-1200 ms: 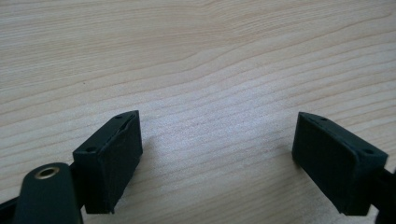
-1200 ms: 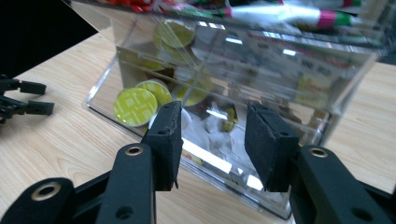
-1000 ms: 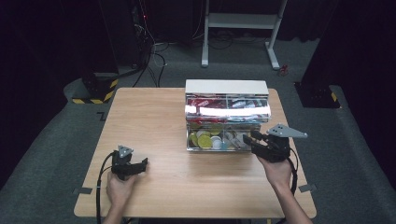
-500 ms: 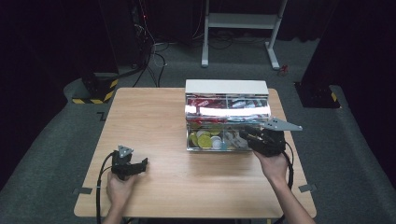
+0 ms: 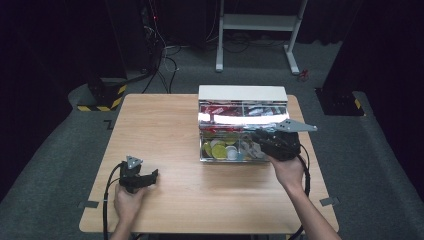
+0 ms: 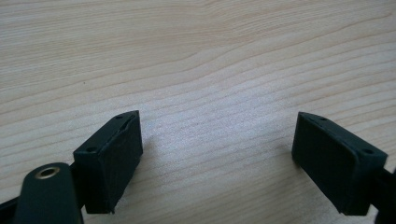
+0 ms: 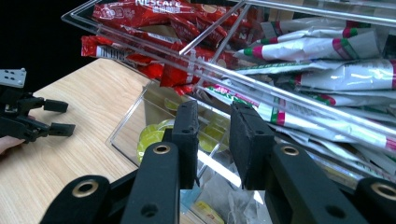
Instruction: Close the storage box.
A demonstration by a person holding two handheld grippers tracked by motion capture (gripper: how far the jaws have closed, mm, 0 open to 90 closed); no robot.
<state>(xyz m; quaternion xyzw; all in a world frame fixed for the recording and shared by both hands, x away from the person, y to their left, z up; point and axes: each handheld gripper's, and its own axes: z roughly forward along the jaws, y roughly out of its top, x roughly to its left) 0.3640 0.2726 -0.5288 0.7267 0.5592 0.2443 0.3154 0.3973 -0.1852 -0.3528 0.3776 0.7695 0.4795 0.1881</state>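
While raised, right tool [image 7: 212,140] level.

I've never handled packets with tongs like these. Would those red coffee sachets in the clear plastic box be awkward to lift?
Probably somewhat. The red coffee sachets lie bent and crumpled, so they likely flop when lifted. Their glossy film reflects light, hinting they may slip. They overlap in the clear plastic box, so neighbours might drag along.

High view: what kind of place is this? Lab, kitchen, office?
Most likely a lab or recording studio. A lone wooden table stands on grey carpet with dark surroundings, cables run across the floor behind it, and a black-and-yellow hazard-striped base sits nearby. A clear organizer holds drink sachets.
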